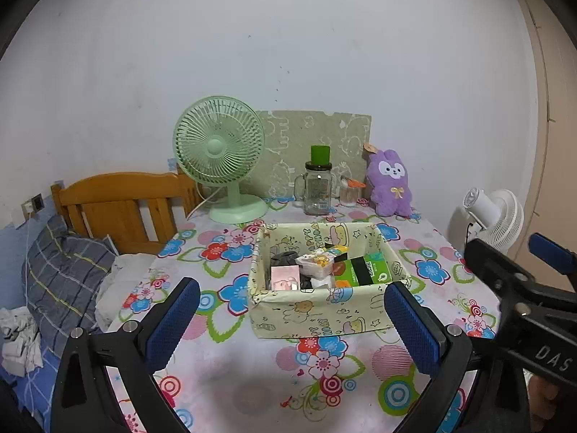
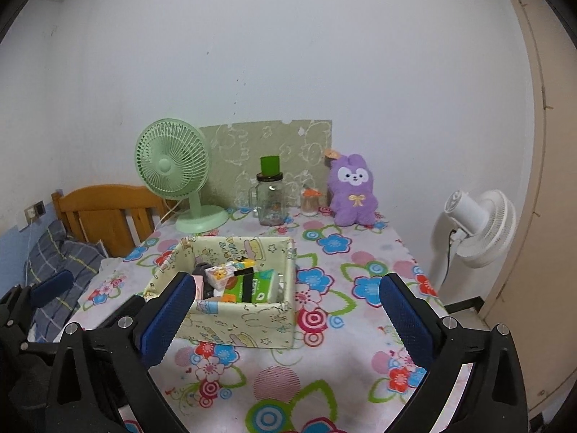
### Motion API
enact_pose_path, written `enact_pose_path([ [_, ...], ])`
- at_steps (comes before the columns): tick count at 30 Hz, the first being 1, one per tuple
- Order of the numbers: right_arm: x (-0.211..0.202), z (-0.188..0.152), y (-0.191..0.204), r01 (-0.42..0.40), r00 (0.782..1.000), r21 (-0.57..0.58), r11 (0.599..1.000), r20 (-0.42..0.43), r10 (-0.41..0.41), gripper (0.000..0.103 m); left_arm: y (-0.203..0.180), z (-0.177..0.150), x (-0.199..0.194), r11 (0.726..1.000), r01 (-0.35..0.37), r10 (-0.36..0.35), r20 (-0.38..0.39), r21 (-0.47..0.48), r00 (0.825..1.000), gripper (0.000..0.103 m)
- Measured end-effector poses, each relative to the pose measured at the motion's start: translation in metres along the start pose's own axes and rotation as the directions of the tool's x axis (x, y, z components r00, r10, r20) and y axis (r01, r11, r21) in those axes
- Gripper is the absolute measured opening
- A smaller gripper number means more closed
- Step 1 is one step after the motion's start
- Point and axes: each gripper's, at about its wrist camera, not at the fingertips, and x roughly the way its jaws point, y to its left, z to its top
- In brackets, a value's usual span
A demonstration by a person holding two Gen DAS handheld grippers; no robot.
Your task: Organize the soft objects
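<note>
A: Two grippers, both spread wide, nothing between the jaws. Left gripper (image 1: 294, 319) hangs over the floral tablecloth (image 1: 324, 389), right gripper (image 2: 288, 319) beside it, near edge of the table.

B: Soft stuff?

A: Fabric storage box (image 1: 317, 310) mid-table, holding a green packet (image 1: 364, 270), a pink item (image 1: 285, 276) and small packs. Purple plush bunny (image 1: 391, 184) sits upright at the far edge against the wall, well apart from the box.

B: Other bits?

A: Green desk fan (image 1: 220, 151), glass jar mug (image 1: 318, 189) between fan and bunny.
</note>
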Motion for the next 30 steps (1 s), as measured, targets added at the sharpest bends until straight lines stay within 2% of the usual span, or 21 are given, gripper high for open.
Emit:
enact_pose_path([
  [4,-0.015,-0.002,-0.004,0.037,0.999,-0.012,0.999,0.001,-0.037,0.103,0.002,-0.004,-0.011,1.000,0.005,-0.005,0.000,-0.002,1.000,0.103],
  [15,-0.042,-0.012,-0.015,0.042,0.999,0.022,0.999,0.020,-0.042,0.103,0.003,-0.010,-0.045,1.000,-0.011,0.012,0.059,-0.024,0.998,0.103],
  [18,-0.047,-0.013,-0.018,0.043,0.999,0.035,0.998,0.030,-0.044,0.103,0.000,-0.011,-0.049,1.000,-0.012,0.012,0.062,-0.008,0.998,0.103],
  [30,-0.052,-0.017,-0.019,0.015,0.999,0.041,0.999,0.031,-0.017,0.103,0.003,-0.008,-0.052,0.999,0.001,0.002,0.052,-0.053,0.999,0.103],
])
